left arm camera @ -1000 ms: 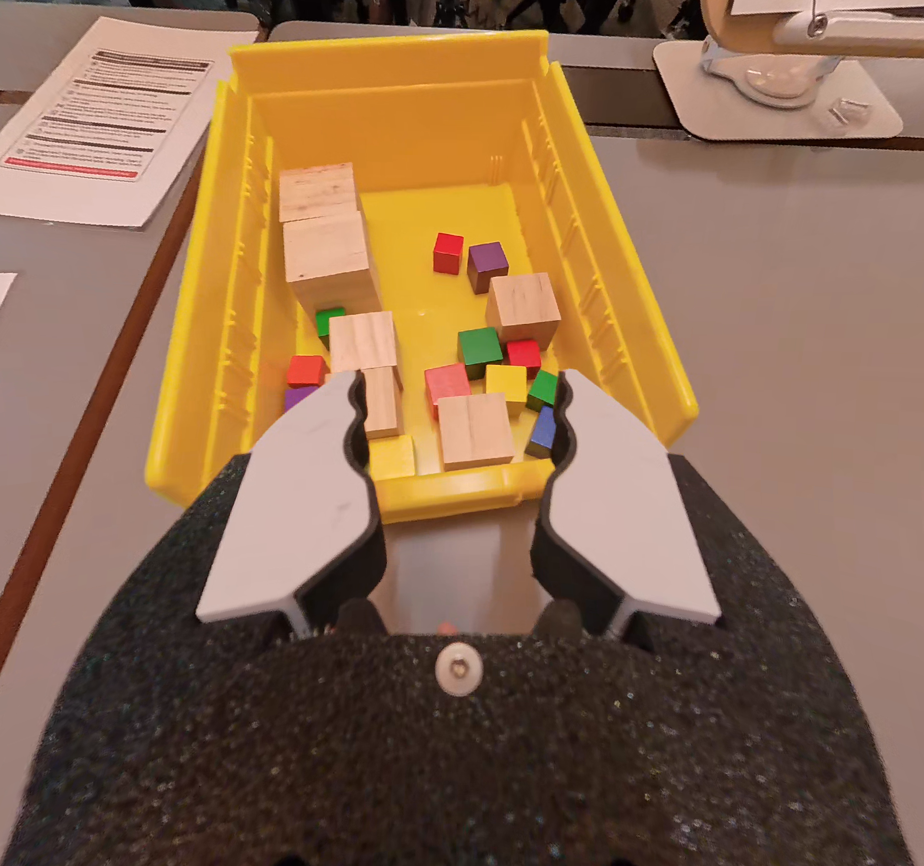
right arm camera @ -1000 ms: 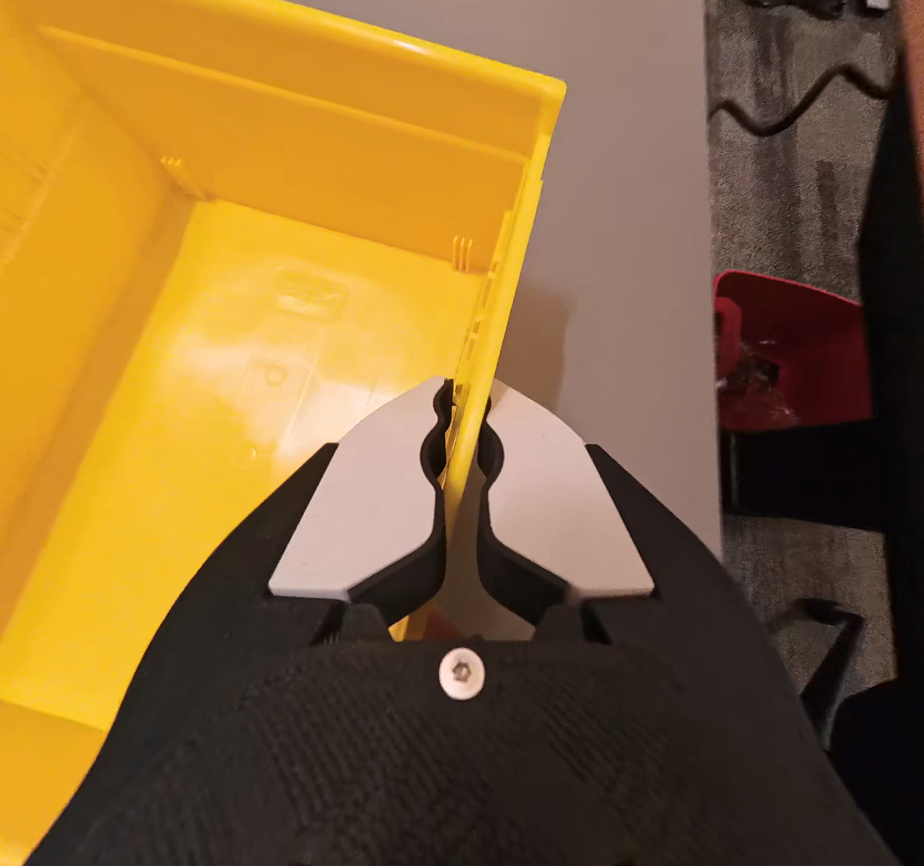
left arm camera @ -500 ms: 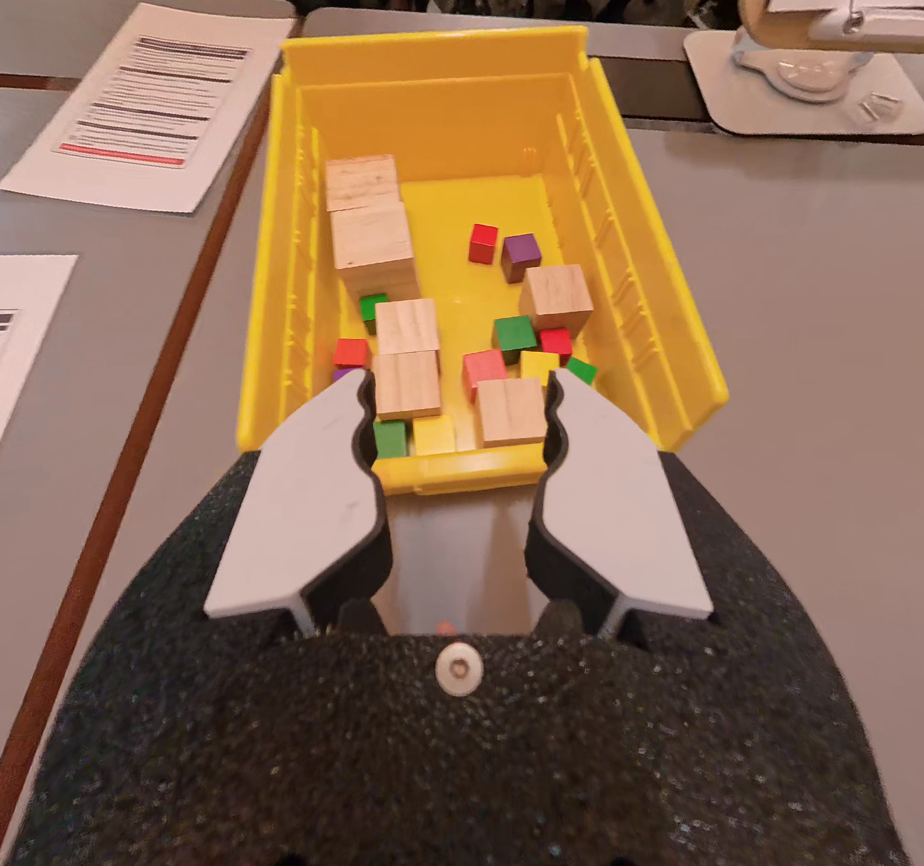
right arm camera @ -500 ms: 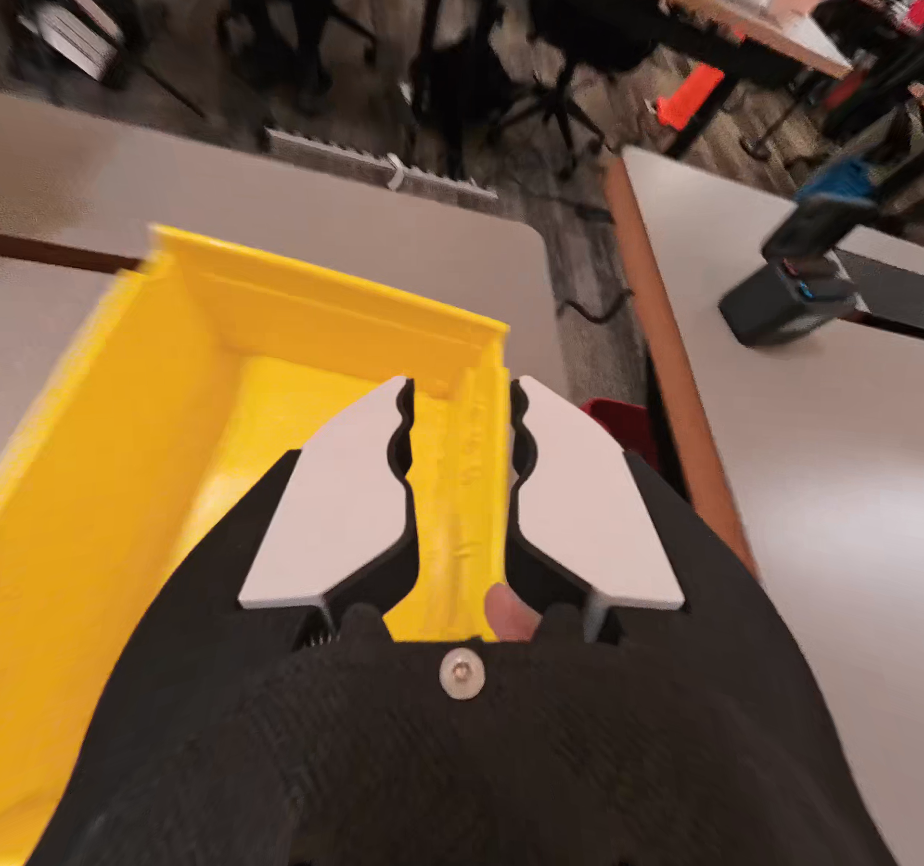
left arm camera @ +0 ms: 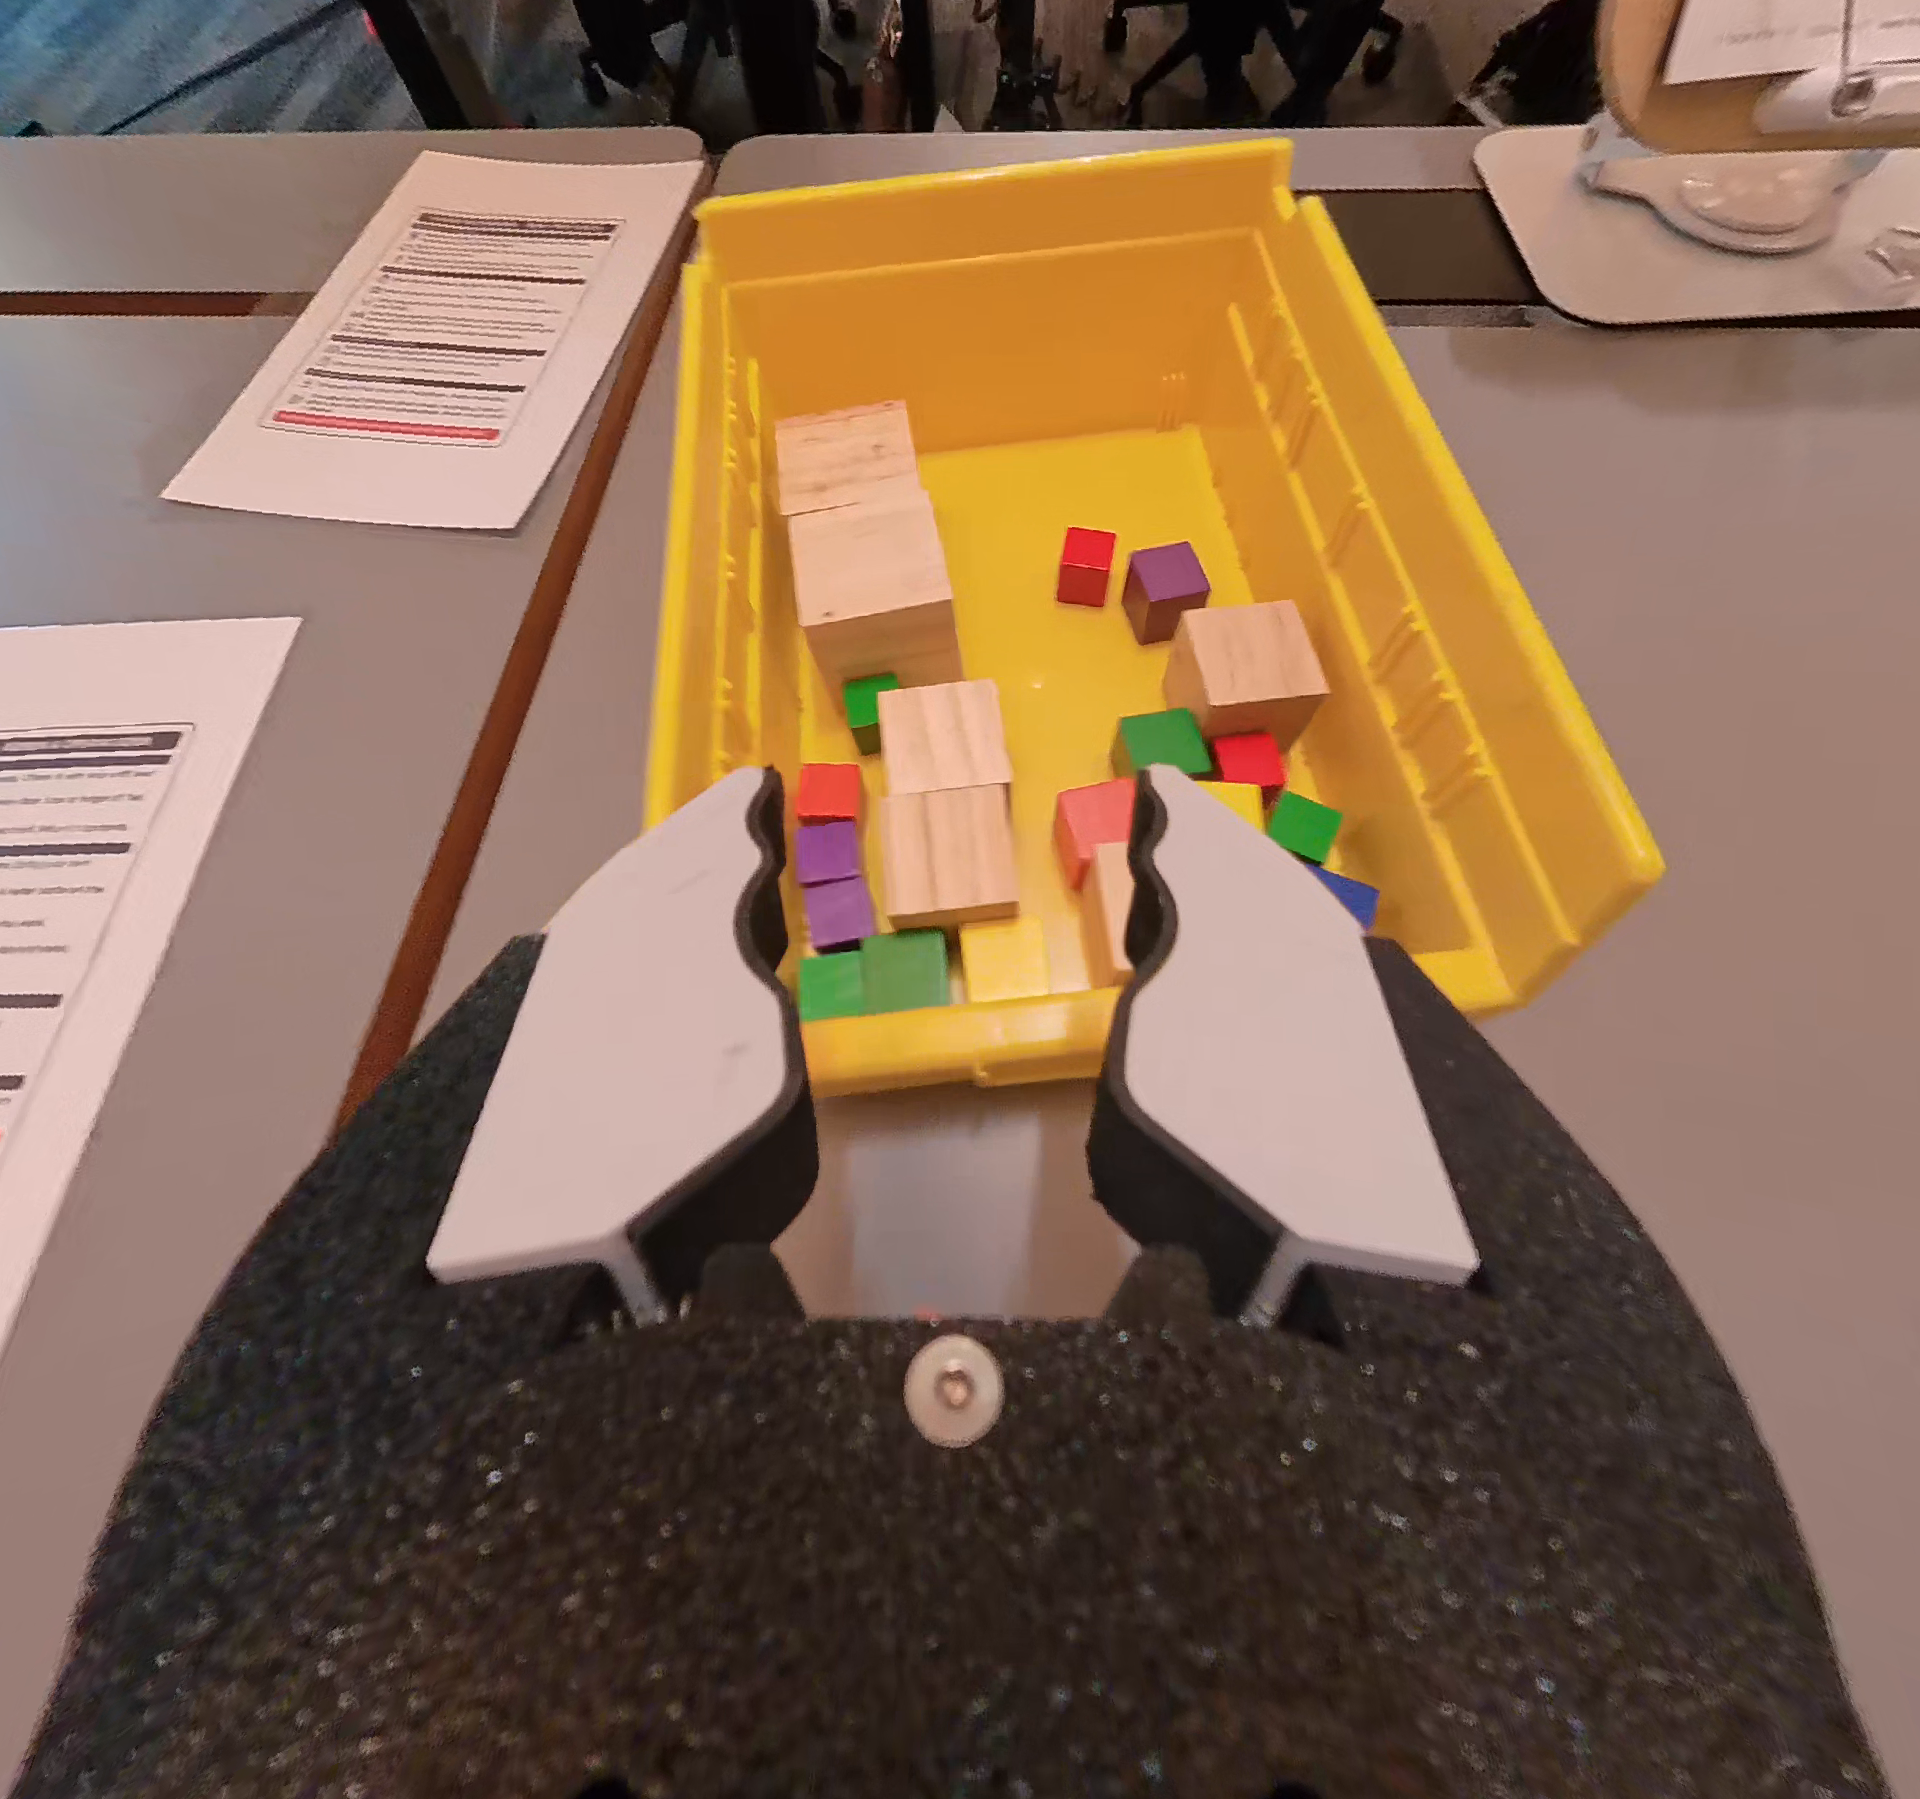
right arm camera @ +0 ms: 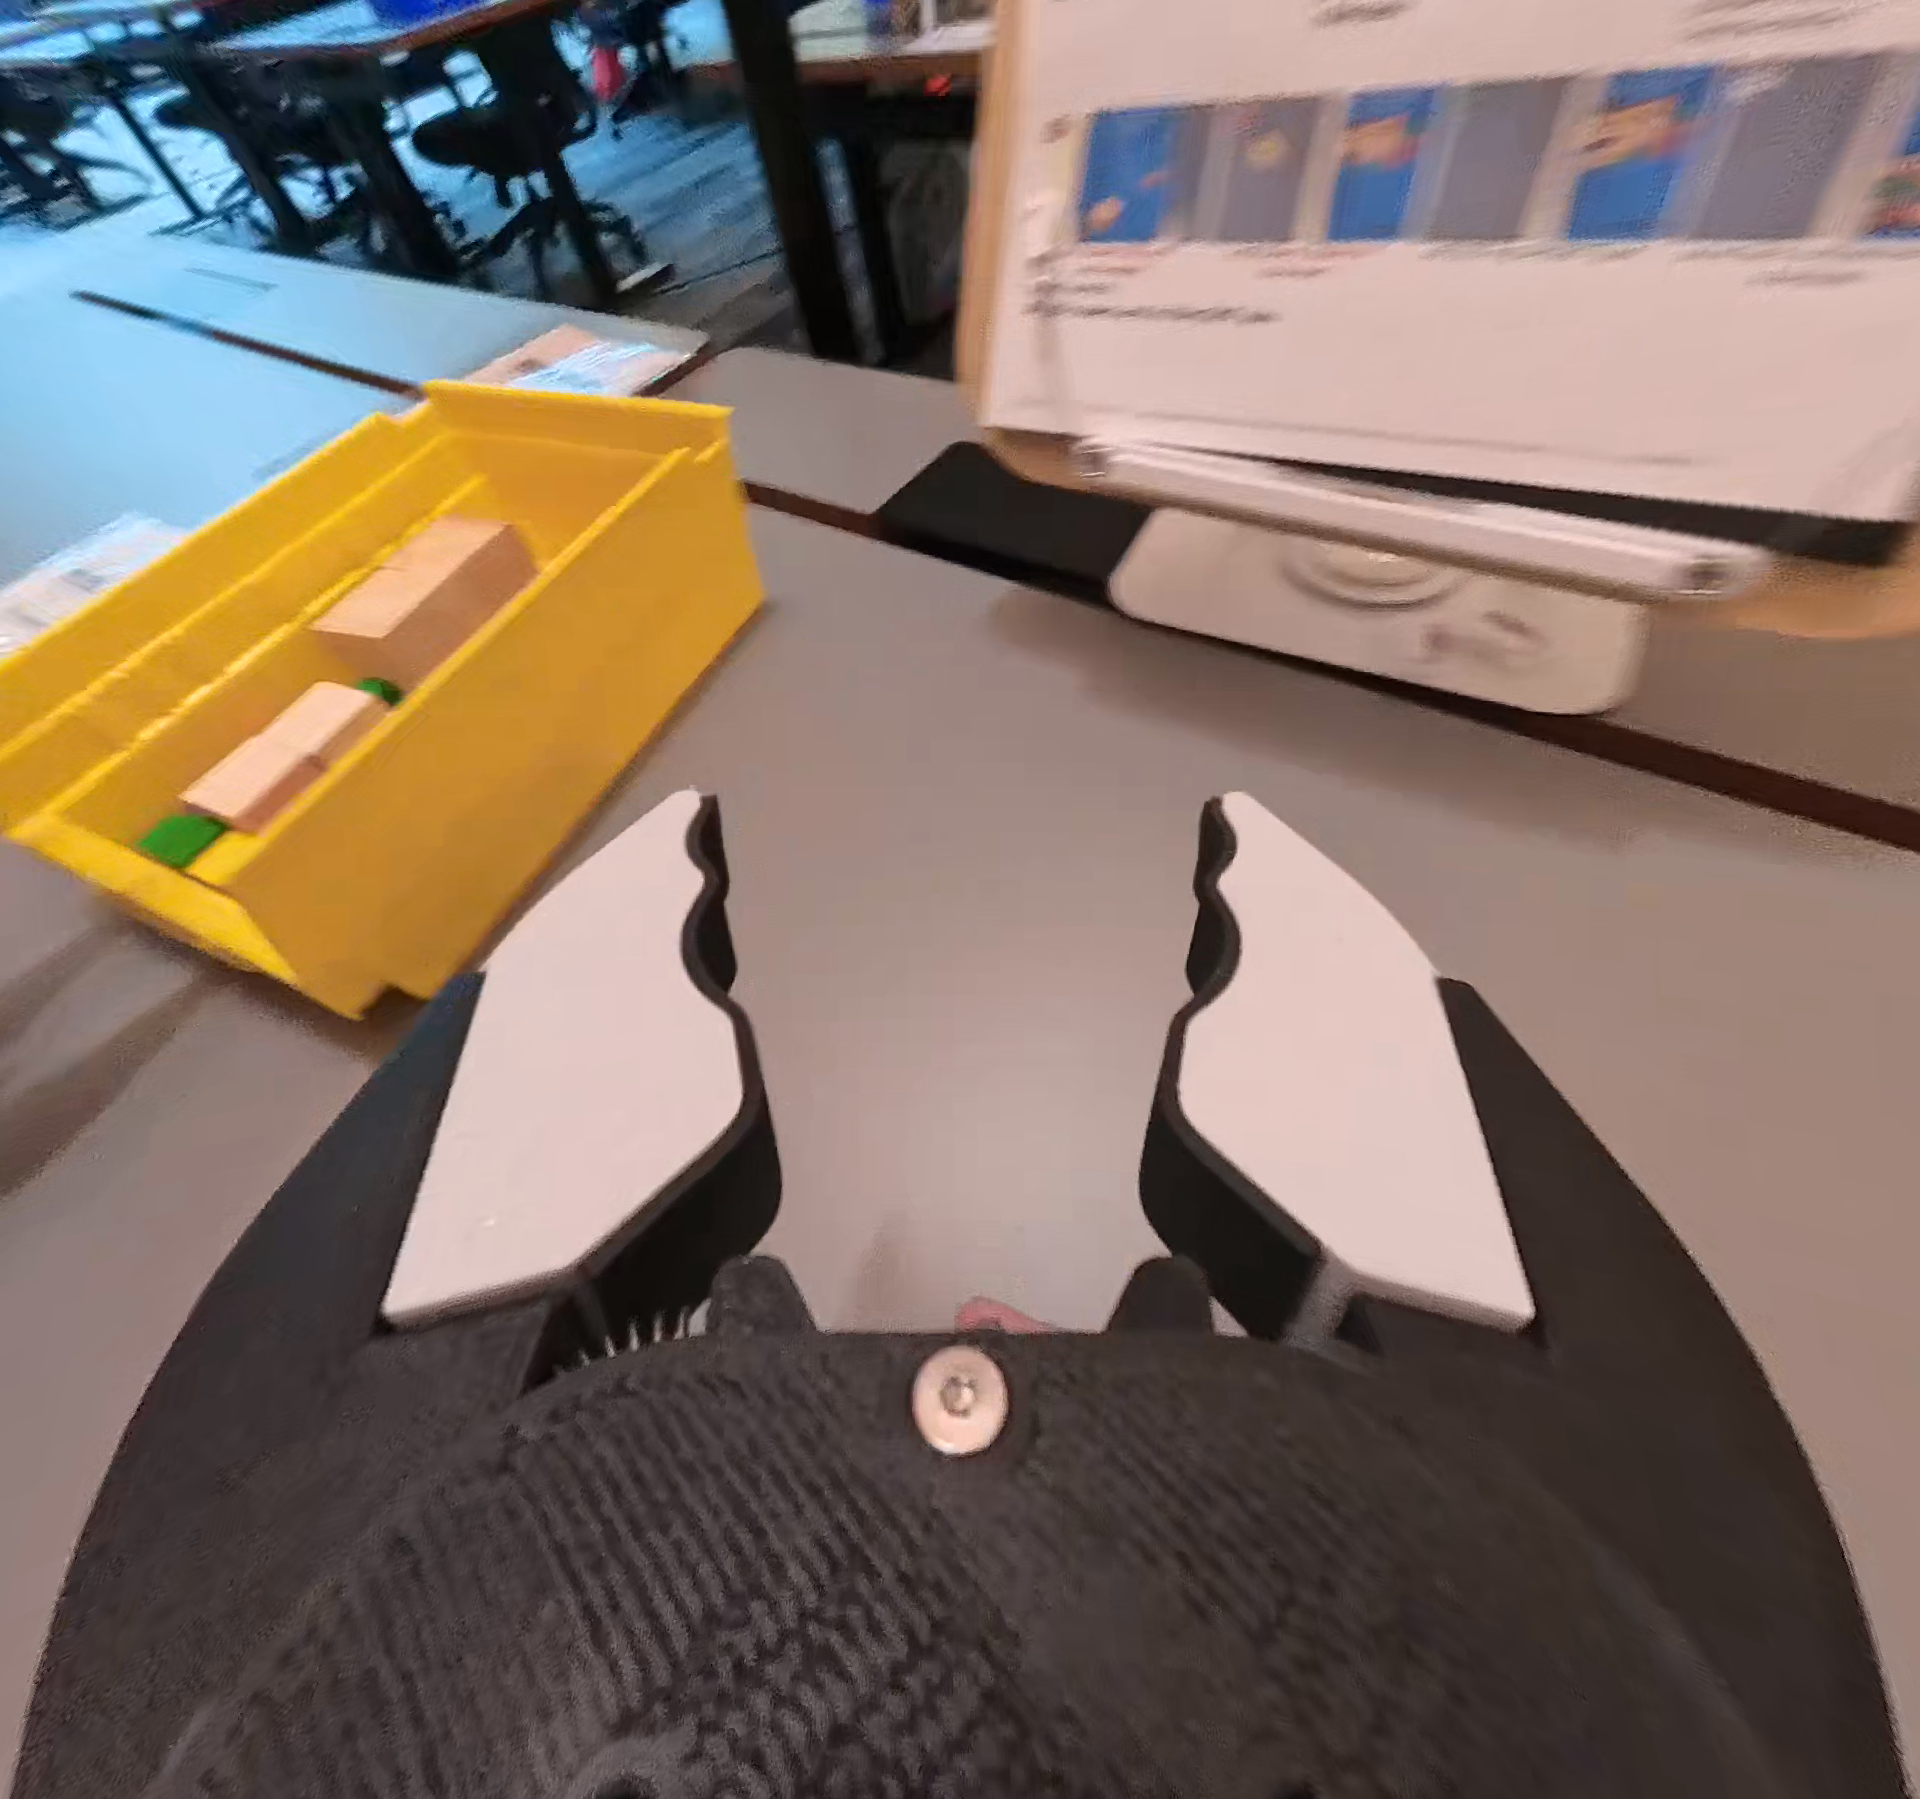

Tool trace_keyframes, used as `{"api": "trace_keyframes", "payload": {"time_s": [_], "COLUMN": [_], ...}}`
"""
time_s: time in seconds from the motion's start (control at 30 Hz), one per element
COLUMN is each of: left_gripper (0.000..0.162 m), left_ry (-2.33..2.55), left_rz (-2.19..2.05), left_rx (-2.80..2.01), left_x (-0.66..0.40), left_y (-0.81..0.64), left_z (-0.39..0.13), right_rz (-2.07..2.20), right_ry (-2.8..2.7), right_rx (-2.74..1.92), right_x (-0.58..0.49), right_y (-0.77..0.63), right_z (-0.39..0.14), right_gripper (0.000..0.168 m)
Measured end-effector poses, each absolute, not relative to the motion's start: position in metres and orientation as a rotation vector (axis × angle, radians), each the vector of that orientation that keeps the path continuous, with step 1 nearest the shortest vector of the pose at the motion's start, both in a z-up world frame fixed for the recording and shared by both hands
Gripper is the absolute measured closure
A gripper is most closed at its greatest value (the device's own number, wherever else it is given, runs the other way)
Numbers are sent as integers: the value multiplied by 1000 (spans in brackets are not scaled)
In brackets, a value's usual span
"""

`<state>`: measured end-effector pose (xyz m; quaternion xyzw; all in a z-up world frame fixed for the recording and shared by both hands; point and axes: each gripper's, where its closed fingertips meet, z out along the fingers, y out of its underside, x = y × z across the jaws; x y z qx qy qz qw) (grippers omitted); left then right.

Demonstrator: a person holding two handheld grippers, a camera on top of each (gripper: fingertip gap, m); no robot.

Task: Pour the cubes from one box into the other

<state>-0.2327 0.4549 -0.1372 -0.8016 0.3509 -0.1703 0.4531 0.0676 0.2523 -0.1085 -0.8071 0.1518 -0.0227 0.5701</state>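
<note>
A yellow box [left arm camera: 1455, 710] stands on the grey table and holds several cubes: large plain wooden cubes [left arm camera: 873, 575] and small red, green, purple, yellow and blue ones [left arm camera: 1164, 586]. My left gripper [left arm camera: 954, 799] is open and empty, hovering just above the box's near front edge. My right gripper [right arm camera: 958, 819] is open wide and empty over bare table, to the right of the same box [right arm camera: 499, 741], whose wooden cubes [right arm camera: 426, 596] show over its wall. The other, empty box is out of view.
Two printed sheets [left arm camera: 436, 347] [left arm camera: 94, 866] lie left of the box, across a brown table seam [left arm camera: 499, 710]. A document stand on a white base [right arm camera: 1382, 606] holds a sheet [right arm camera: 1455, 191] at the back right. Chairs and other tables stand beyond.
My right gripper let go of the empty yellow box's wall, opened wide and swung away over the table. My left gripper drew back and up a little, staying open.
</note>
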Motion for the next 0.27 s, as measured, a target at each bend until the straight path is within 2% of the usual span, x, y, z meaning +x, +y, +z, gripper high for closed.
{"api": "trace_keyframes", "payload": {"time_s": [0.27], "left_gripper": [98], "left_ry": [952], "left_rz": [-332], "left_rx": [-2161], "left_x": [-243], "left_y": [522], "left_z": [-137], "right_rz": [264], "right_ry": [408], "right_rx": [-2024], "right_x": [-12], "right_y": [382], "right_z": [-124], "right_gripper": [81]}}
